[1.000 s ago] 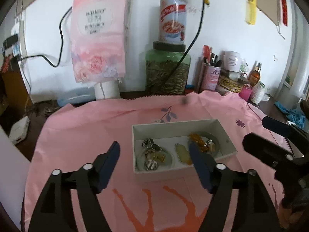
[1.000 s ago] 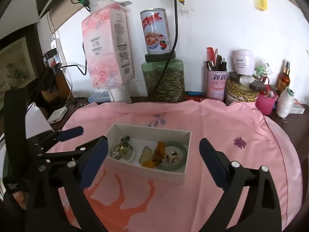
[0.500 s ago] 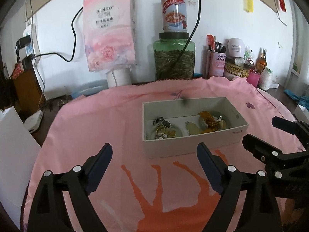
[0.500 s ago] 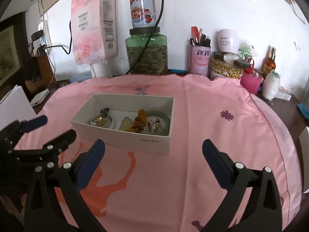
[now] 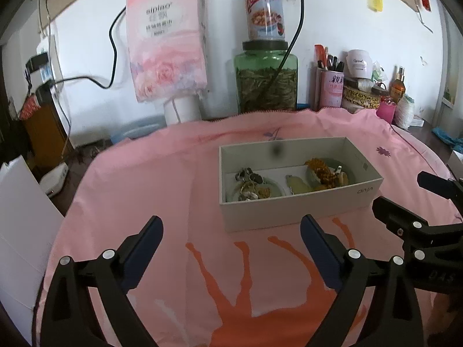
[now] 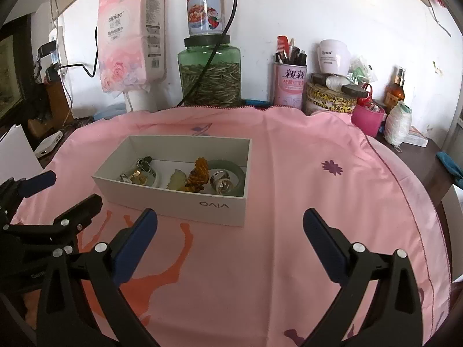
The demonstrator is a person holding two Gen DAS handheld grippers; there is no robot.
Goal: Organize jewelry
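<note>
Both grippers are lowered closer; left gripper (image 5: 231,237), jaws just widened, and right gripper (image 6: 230,228) gape empty before the crosswise jewelry box (image 6: 173,199).

A white wall (image 6: 332,8) backs the table draped in pink cloth (image 6: 289,202).

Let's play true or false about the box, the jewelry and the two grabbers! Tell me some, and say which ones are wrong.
1. The box sits on a pink cloth. True.
2. The left gripper holds a ring. False: its jaws are open and empty.
3. A green bangle lies inside the box. True.
4. The box has a lid on. False: it is open on top.
5. The right gripper is open. True.
6. A can stands inside the box. False: it stands on a green jar.
</note>
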